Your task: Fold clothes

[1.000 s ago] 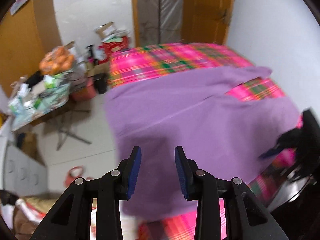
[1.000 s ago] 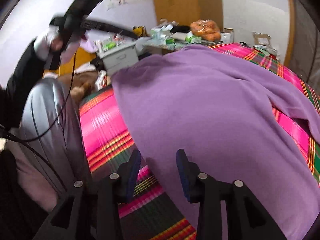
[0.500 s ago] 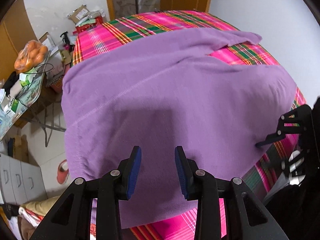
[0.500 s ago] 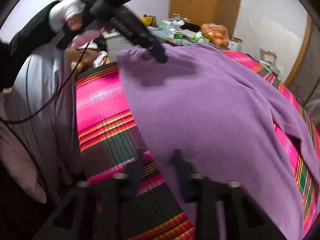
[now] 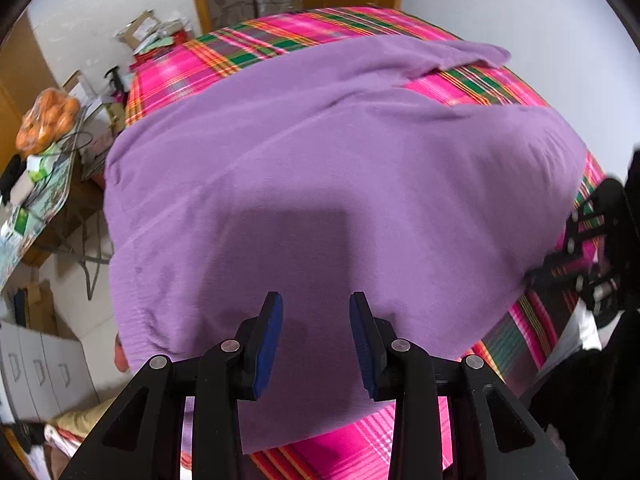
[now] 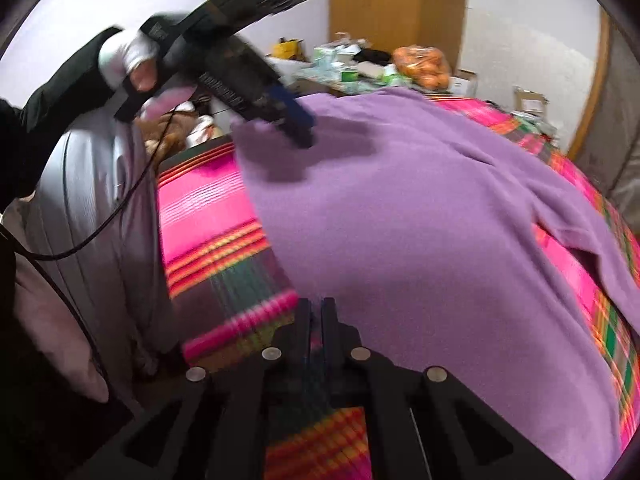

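Purple garment flat on plaid bedspread, left tool spread above it, right tool pressed together at its edge.

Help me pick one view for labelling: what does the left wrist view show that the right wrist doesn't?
Left wrist only: the left gripper plainly open, grey drawers. Right wrist only: the right gripper shut at the edge of the purple garment, and a hand holding the left gripper. Both: the garment spread on the plaid bedcover, a bag of oranges.
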A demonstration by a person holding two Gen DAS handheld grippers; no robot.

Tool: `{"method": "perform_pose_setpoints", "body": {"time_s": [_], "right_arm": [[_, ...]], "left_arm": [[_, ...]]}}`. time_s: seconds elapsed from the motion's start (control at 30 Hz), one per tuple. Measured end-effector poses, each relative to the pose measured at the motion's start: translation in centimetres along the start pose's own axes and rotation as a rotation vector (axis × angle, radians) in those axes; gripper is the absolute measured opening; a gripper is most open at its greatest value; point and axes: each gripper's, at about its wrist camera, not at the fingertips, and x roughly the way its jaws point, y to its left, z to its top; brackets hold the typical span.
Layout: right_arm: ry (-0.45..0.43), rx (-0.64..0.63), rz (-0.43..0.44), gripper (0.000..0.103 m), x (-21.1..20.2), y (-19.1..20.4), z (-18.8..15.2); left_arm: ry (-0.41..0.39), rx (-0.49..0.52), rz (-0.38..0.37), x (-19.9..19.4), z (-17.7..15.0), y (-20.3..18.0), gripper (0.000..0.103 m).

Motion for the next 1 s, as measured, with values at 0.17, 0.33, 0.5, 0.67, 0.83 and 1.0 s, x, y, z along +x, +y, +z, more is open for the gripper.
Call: {"method": "perform_pose_setpoints", "body": {"time_s": [0.17, 0.33, 0.5, 0.67, 0.83, 1.0], "right_arm": [[0.004, 0.221, -0.203, 0.012, -4.2, -5.6, -4.4], [0.084, 0.495, -0.327, 0.023, -7.9, -10.9, -10.8], [0.193, 0.441, -0.37, 0.023, -9.4, -11.0, -11.0], [0.038, 0.561, -0.416, 0.023, -8.7, -13.3, -8.5], [-0.035, 0.634, -0.332, 0.023, -4.9, -15.6, -5.0], [-0.058, 0.62, -0.221, 0.023, -0.8, -16.0, -1.0]], "left_arm": [[0.018, 0.054, -0.002, 0.4, -0.2, -1.3, 0.036], [0.032, 0.072, -0.002, 0.8, -0.2, -1.8, 0.036], [0.036, 0.09, -0.008, 0.8, -0.2, -2.2, 0.036], [0.019, 0.103, -0.015, 0.4, 0.1, -2.8, 0.036], [0.02, 0.095, -0.008, 0.4, 0.1, -2.5, 0.036], [0.006, 0.07, 0.002, 0.3, 0.4, -1.9, 0.036]]}}
